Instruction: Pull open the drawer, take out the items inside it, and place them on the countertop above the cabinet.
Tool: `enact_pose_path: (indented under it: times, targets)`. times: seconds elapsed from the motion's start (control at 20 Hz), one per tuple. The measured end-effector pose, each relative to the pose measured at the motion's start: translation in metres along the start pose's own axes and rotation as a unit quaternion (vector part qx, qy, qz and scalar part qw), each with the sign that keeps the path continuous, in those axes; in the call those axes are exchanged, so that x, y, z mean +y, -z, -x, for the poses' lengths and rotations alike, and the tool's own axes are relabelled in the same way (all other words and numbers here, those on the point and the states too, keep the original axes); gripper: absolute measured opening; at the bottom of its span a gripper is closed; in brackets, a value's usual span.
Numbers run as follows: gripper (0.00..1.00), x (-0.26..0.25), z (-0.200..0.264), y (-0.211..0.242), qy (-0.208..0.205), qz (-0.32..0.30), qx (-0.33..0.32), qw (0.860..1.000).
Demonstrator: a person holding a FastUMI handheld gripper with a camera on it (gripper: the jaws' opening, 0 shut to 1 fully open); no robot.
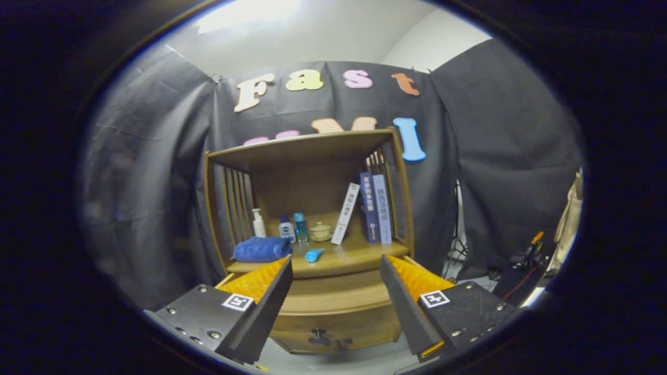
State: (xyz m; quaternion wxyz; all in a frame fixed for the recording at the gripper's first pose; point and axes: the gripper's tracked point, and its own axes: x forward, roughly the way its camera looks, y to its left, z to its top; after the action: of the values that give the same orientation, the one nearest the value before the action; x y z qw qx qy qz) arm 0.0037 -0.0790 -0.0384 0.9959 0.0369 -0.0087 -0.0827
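Note:
A wooden cabinet (312,151) stands against the black cloth. Its drawer (333,325), with a dark knob (319,336) on the front, looks pulled out toward me between the fingers. The part of its inside that I see is bare wood. On the countertop (359,255) lie a folded blue towel (261,249) and a small blue tube (314,254). Behind them stand a white pump bottle (258,223), a small white bottle (286,229), a clear blue bottle (299,227), a lidded cup (320,231) and several books (376,211). My gripper (336,260) is open above the drawer, holding nothing.
A white leaning book (346,213) rests against the upright ones. Right of the cabinet are a stand's legs (457,252), an orange-and-black tool (532,249) on dark gear, and a beige cloth (570,219). Pale floor (344,362) shows below the drawer.

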Motion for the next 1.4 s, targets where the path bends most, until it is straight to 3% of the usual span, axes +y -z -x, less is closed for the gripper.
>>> enact_pose_path:
  times: [0.3, 0.75, 1.4]
  targets:
    - [1.0, -0.012, -0.001, 0.072, -0.001, 0.041, 0.059, 0.997]
    - [1.0, 0.012, -0.021, 0.16, -0.02, 0.031, 0.15, 0.988]
    - [1.0, 0.042, -0.054, 0.189, -0.036, 0.023, 0.147, 0.988]
